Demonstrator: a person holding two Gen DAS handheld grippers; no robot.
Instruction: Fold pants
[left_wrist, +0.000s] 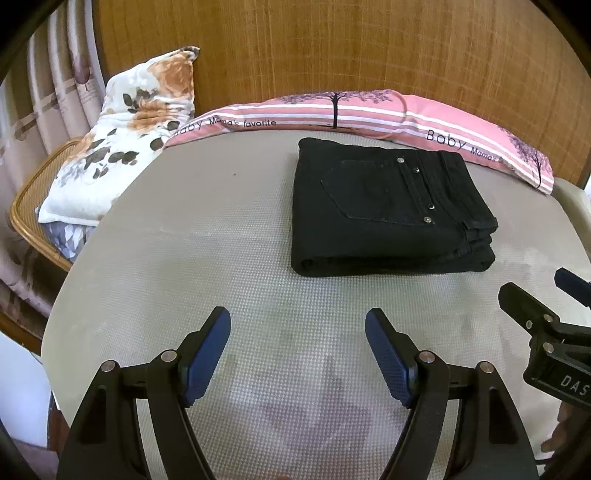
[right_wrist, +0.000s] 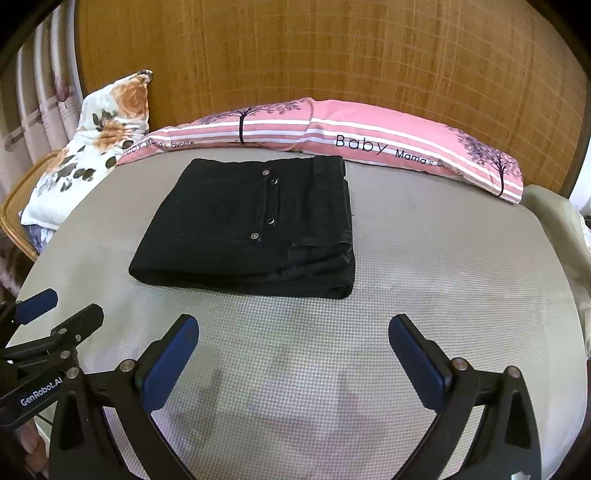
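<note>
Black pants lie folded into a compact rectangle on the grey mat, back pocket and metal rivets facing up, stacked layers showing at the near edge. They also show in the right wrist view. My left gripper is open and empty, hovering over bare mat in front of the pants. My right gripper is open and empty, also short of the pants. Each gripper shows at the other view's edge: the right gripper and the left gripper.
A pink striped pillow lies along the mat's far edge against a wooden headboard. A floral pillow leans at the far left over a wicker chair. Curtains hang at left.
</note>
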